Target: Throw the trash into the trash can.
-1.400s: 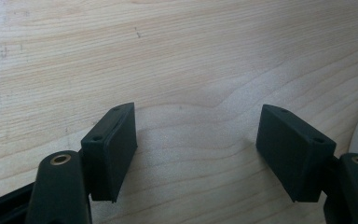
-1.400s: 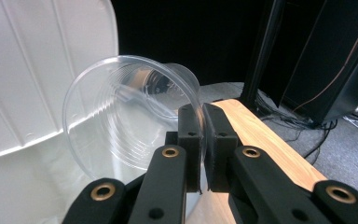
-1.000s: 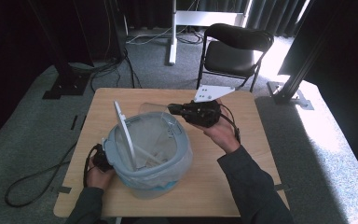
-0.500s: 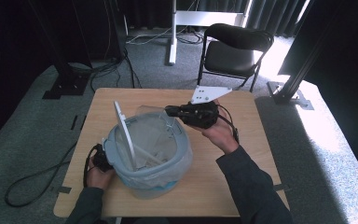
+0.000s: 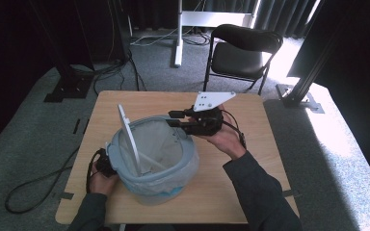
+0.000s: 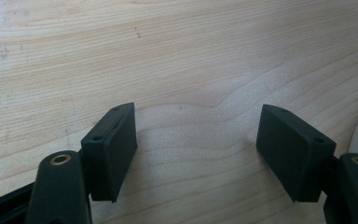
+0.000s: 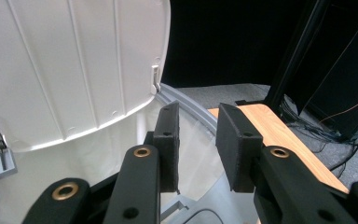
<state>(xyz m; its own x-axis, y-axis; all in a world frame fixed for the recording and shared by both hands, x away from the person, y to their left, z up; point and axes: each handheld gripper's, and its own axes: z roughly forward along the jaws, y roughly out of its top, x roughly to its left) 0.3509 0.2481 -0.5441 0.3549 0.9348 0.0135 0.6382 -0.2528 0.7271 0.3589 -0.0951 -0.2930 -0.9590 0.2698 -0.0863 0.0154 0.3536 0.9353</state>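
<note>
Right gripper (image 5: 174, 118): jaws just opened partway, nothing between, over bin (image 5: 150, 159) rim; earlier pinched shut. Bin on table (image 5: 250, 144), lid (image 5: 127, 137) upright. Left gripper (image 6: 196, 144): jaws wide, empty, above bare wood.

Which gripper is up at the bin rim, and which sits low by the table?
The right gripper is at the bin rim, opposite the raised lid, jaws just opened, nothing between them. The left gripper hangs open over bare table.
</note>
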